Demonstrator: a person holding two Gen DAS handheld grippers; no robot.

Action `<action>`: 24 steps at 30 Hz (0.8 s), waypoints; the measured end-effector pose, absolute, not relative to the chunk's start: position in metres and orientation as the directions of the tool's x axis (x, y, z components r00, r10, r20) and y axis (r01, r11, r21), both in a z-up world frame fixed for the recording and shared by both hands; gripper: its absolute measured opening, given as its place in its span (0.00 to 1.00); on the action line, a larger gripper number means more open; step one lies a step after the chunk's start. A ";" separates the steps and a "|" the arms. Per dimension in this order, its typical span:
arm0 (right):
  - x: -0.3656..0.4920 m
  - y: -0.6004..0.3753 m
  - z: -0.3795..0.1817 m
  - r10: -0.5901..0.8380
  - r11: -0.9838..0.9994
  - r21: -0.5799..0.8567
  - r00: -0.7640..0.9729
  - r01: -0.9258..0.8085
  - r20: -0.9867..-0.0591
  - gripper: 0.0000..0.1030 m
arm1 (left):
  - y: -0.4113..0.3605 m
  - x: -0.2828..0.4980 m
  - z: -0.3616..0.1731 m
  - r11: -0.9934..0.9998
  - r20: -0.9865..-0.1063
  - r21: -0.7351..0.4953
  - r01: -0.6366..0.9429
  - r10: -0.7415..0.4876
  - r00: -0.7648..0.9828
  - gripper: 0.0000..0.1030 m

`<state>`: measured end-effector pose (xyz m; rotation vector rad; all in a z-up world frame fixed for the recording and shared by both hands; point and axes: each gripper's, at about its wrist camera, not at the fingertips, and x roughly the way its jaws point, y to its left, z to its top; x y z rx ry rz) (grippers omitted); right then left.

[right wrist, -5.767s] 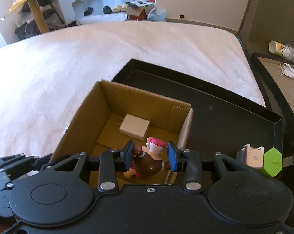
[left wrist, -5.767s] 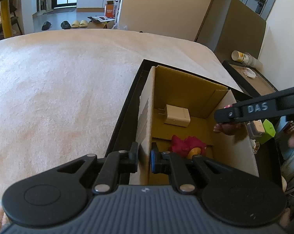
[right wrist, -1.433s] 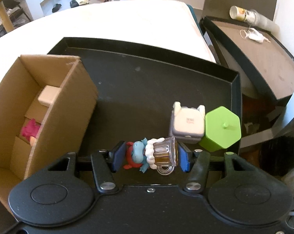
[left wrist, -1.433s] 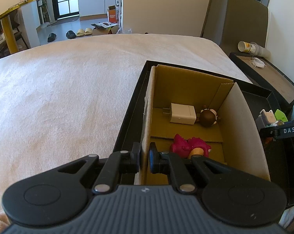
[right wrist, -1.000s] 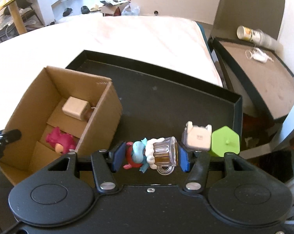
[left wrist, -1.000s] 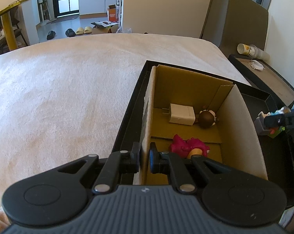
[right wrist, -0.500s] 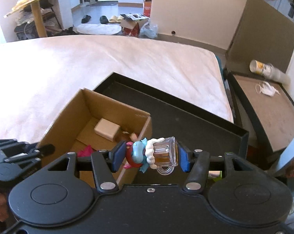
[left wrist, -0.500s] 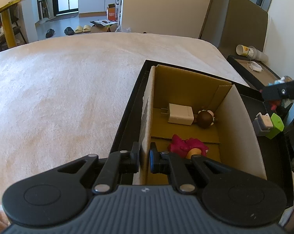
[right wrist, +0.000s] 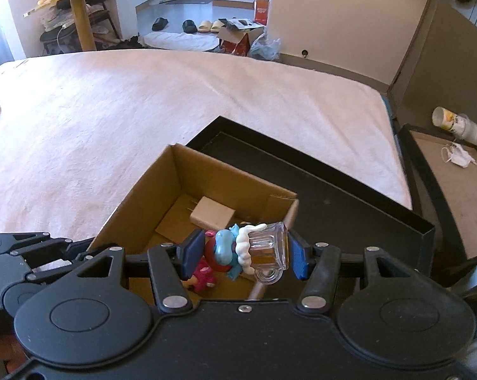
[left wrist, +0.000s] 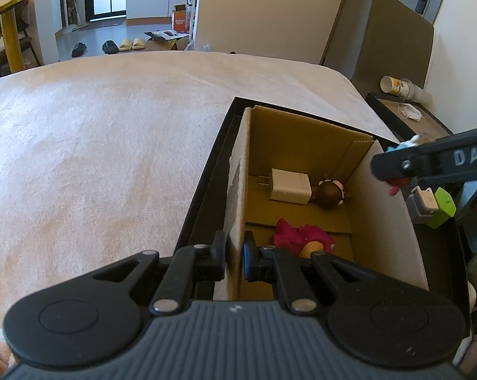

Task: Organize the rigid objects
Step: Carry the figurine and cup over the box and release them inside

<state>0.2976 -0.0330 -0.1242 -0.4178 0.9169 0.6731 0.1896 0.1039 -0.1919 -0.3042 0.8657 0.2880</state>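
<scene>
A small hard plastic figurine, a blue creature joined to a clear beer mug with white foam (right wrist: 247,250), is clamped between the blue pads of the right gripper (right wrist: 243,251), jaws partly closed on its two ends. It hangs above the near right corner of the open brown cardboard box (right wrist: 162,186). It looks light, stiff and smooth, so likely slippery; gripping end to end, as here, seems the safest hold. Inside the box lie a white plug-in charger block (left wrist: 289,186), a round brown-headed doll (left wrist: 330,194) and a pink plush-looking figure (left wrist: 301,237). The left gripper (left wrist: 235,255) is pinched nearly shut on the box's left wall. The box sits in a shallow black tray (right wrist: 349,196), where a green hexagonal container (left wrist: 442,204) waits to the box's right.
</scene>
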 end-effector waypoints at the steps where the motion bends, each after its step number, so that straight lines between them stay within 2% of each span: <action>1: 0.297 -0.031 -0.126 0.353 0.721 -0.046 0.424 -0.692 -0.834 0.53 | 0.104 0.190 -0.192 0.919 -0.779 -0.144 -0.368 0.124 0.615 0.09; 24: 0.299 0.000 -0.172 0.420 0.645 0.024 0.329 -0.764 -0.846 0.54 | 0.097 0.206 -0.188 0.927 -0.821 -0.057 -0.371 0.167 0.545 0.08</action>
